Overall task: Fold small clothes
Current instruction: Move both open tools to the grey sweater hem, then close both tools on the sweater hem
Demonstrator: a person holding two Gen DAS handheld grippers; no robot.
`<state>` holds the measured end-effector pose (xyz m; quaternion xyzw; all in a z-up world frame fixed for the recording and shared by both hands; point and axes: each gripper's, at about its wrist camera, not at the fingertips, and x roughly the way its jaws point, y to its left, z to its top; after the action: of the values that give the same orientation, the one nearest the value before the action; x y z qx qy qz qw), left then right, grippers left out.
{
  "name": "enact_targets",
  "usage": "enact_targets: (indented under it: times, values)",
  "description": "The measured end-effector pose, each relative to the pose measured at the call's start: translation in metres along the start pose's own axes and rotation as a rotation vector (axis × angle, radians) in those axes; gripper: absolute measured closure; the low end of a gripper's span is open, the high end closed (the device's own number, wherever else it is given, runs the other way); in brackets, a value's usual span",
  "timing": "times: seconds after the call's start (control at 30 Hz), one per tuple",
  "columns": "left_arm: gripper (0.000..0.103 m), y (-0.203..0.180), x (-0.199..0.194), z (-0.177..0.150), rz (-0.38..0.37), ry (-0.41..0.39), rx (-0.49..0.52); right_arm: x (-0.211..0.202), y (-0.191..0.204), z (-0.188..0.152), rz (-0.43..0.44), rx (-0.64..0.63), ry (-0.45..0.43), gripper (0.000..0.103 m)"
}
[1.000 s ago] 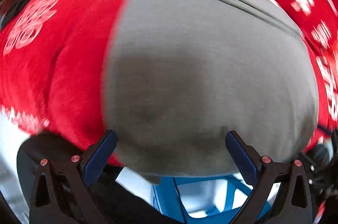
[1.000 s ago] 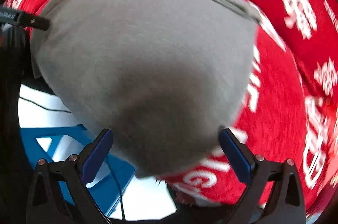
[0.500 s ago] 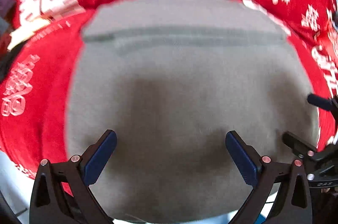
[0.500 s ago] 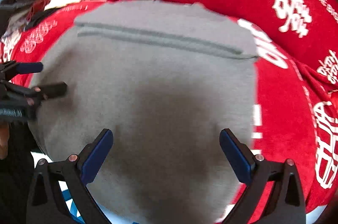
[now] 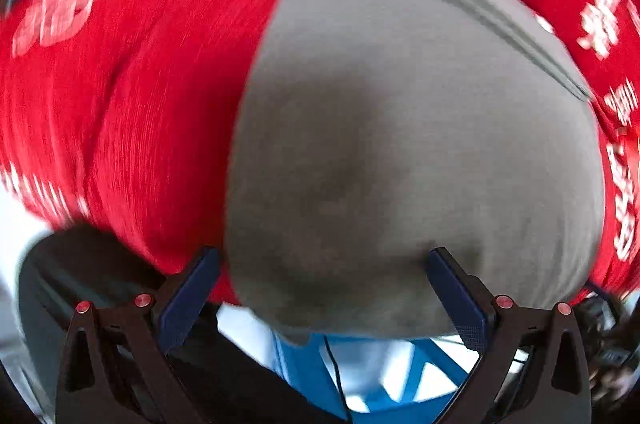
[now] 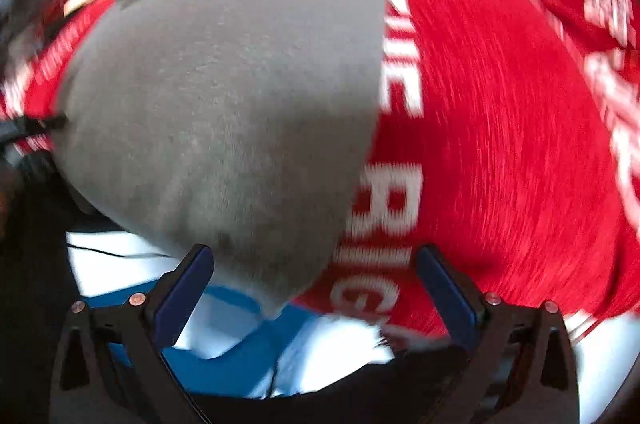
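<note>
Pulled back toward the grey garment's (image 5: pixel 420 143) near edge, both tongs (image 5: pixel 324 296) (image 6: pixel 314 288) gape wide, gripping nothing.

Home-like room, red printed cloth (image 6: pixel 500 111) spread as cover, blue frame (image 5: pixel 304 364) below

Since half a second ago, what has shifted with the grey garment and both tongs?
Both tongs, left and right, drew back toward the near edge of the grey garment, which had filled both views. Nothing was gripped; both stay open. The garment still lies on the red cloth.
</note>
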<state>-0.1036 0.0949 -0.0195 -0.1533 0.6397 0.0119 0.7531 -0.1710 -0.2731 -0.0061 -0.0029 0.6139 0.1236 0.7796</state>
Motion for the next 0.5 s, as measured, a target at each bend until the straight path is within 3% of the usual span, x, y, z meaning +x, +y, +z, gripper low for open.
enact_targets:
  times: [0.1, 0.2, 0.3, 0.4, 0.47, 0.5]
  values:
    - [0.000, 0.006, 0.010, -0.007, -0.049, 0.048, -0.042, 0.000, -0.002, -0.005, 0.059, 0.029, 0.010, 0.004]
    - [0.000, 0.002, 0.014, -0.011, -0.058, 0.062, -0.031, 0.002, 0.001, -0.001, 0.104, 0.026, 0.012, 0.004]
    - [0.000, 0.000, 0.024, -0.015, -0.113, 0.110, -0.025, 0.006, 0.015, -0.002, 0.172, 0.005, 0.026, 0.010]
    - [0.000, 0.007, 0.033, -0.013, -0.155, 0.140, -0.045, 0.012, 0.023, -0.007, 0.166, -0.005, 0.034, 0.012]
    - [0.000, 0.011, 0.035, -0.013, -0.175, 0.152, -0.057, 0.011, 0.021, -0.008, 0.168, 0.008, 0.026, 0.033]
    - [0.001, 0.016, 0.035, -0.012, -0.179, 0.153, -0.058, 0.009, 0.019, -0.007, 0.178, 0.021, 0.021, 0.039]
